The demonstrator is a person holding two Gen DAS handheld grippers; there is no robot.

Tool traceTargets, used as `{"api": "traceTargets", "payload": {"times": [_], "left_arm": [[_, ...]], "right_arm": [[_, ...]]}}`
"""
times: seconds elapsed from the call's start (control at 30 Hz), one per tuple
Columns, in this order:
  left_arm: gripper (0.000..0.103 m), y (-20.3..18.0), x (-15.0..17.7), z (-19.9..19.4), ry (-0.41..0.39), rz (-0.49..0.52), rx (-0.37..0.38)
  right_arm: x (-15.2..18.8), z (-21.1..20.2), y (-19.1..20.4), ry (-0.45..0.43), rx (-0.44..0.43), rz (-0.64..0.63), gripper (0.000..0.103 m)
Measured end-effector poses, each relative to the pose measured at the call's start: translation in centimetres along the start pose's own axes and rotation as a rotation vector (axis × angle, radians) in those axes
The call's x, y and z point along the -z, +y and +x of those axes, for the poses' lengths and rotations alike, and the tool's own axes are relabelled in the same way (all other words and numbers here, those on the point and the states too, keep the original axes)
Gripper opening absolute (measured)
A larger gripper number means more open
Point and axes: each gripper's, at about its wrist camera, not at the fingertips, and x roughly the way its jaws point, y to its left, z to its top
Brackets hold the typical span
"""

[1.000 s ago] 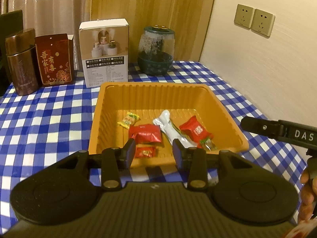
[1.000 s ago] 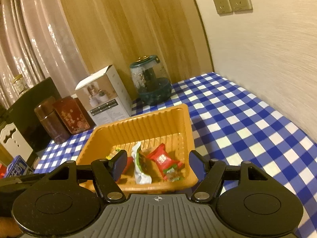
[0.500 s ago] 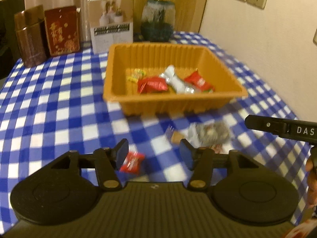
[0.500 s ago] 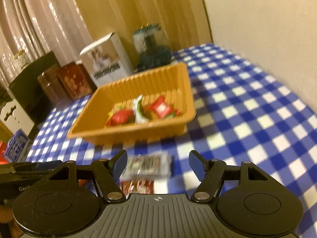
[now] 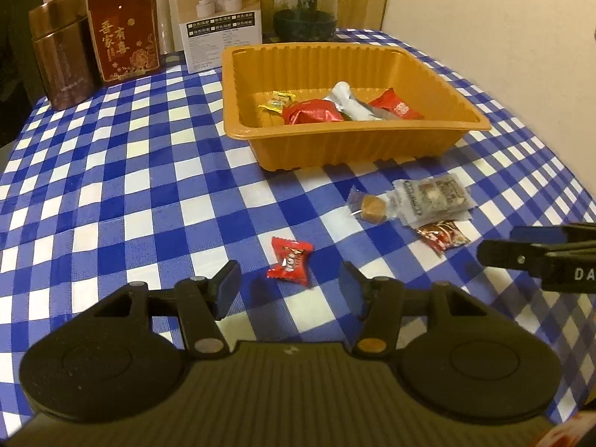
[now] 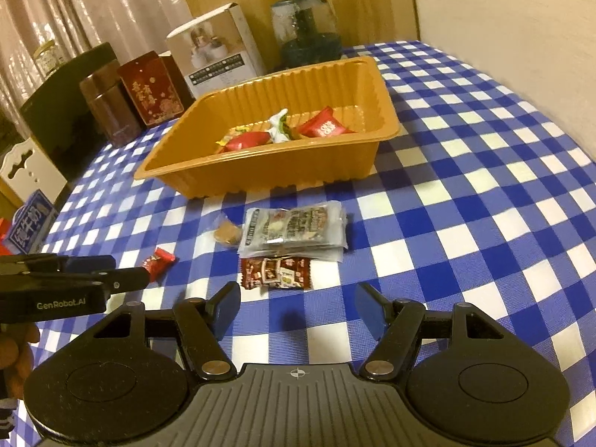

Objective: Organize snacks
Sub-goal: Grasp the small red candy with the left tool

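An orange tray [image 5: 354, 138] [image 6: 268, 175] holds several wrapped snacks. In front of it, on the checked cloth, lie a small red candy [image 5: 290, 266] [image 6: 160, 259], a brown candy [image 5: 368, 206] [image 6: 227, 232], a clear packet [image 5: 432, 197] [image 6: 294, 229] and a brown-red packet [image 5: 441, 236] [image 6: 275, 272]. My left gripper [image 5: 289, 290] [image 6: 111, 279] hangs open low over the cloth. The red candy lies just ahead of its fingertips, untouched. My right gripper [image 6: 298, 307] [image 5: 521, 257] is open too, just short of the brown-red packet, with nothing between its fingers.
Behind the tray stand a brown tin [image 5: 63, 63], a red box [image 5: 126, 33], a white box [image 5: 219, 18] and a dark glass jar [image 5: 305, 7]. A wall runs along the right side. A dark chair back [image 6: 70, 111] stands beyond the cloth's left edge.
Both grippers have drawn back from over the tray and sunk toward the cloth. The left jaws stand wider than a second ago. The loose snacks in front of the tray have come into view.
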Motion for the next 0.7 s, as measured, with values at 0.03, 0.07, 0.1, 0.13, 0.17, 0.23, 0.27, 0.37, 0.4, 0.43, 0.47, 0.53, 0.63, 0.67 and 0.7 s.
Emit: {"api": "traceTargets", "payload": {"times": [0.03, 0.07, 0.1, 0.13, 0.17, 0.23, 0.27, 0.37, 0.4, 0.43, 0.47, 0.53, 0.63, 0.67, 0.7], "left_arm": [[0.054, 0.2, -0.1, 0.2, 0.002, -0.013, 0.006], [0.053, 0.3, -0.1, 0.5, 0.002, -0.024, 0.014], [0.052, 0.4, -0.2, 0.7, 0.000, -0.027, 0.018], [0.052, 0.4, -0.3, 0.8, -0.004, -0.030, 0.021], [0.052, 0.4, -0.4, 1.0, -0.006, -0.032, 0.027], [0.046, 0.3, -0.6, 1.4, -0.006, -0.025, 0.030], [0.042, 0.2, -0.6, 1.6, -0.003, -0.016, 0.027], [0.038, -0.1, -0.5, 2.3, 0.010, 0.003, 0.014], [0.035, 0.0, -0.5, 2.6, 0.013, -0.002, 0.015], [0.033, 0.1, -0.5, 2.8, 0.019, -0.011, 0.019], [0.029, 0.1, -0.5, 3.0, 0.027, -0.017, 0.019], [0.025, 0.1, -0.4, 3.1, 0.032, -0.016, 0.011], [0.022, 0.4, -0.5, 3.0, 0.036, -0.043, 0.020], [0.022, 0.5, -0.5, 3.0, 0.039, -0.057, 0.026], [0.021, 0.6, -0.6, 2.9, 0.039, -0.069, 0.034]], "right_arm": [[0.0, 0.1, -0.1, 0.003, -0.001, 0.007, 0.069], [0.0, 0.2, -0.1, 0.004, -0.003, 0.012, 0.069], [0.0, 0.2, -0.1, 0.005, -0.005, 0.011, 0.069], [0.1, 0.3, 0.0, 0.005, -0.005, 0.006, 0.069], [0.1, 0.4, 0.1, 0.006, -0.005, 0.001, 0.068], [0.1, 0.5, 0.3, 0.008, -0.009, -0.009, 0.068], [0.2, 0.6, 0.4, 0.010, -0.010, -0.012, 0.068], [0.3, 1.0, 0.4, 0.019, -0.007, -0.011, 0.068], [0.3, 1.1, 0.3, 0.020, -0.006, -0.008, 0.068], [0.3, 1.2, 0.4, 0.021, -0.004, -0.008, 0.068], [0.3, 1.2, 0.4, 0.021, -0.004, -0.010, 0.068], [0.3, 1.3, 0.5, 0.020, -0.004, -0.015, 0.068], [0.3, 1.4, 0.7, 0.016, -0.006, -0.022, 0.068], [0.3, 1.5, 0.7, 0.014, -0.010, -0.024, 0.068], [0.3, 1.6, 0.8, 0.011, -0.011, -0.030, 0.068]]}}
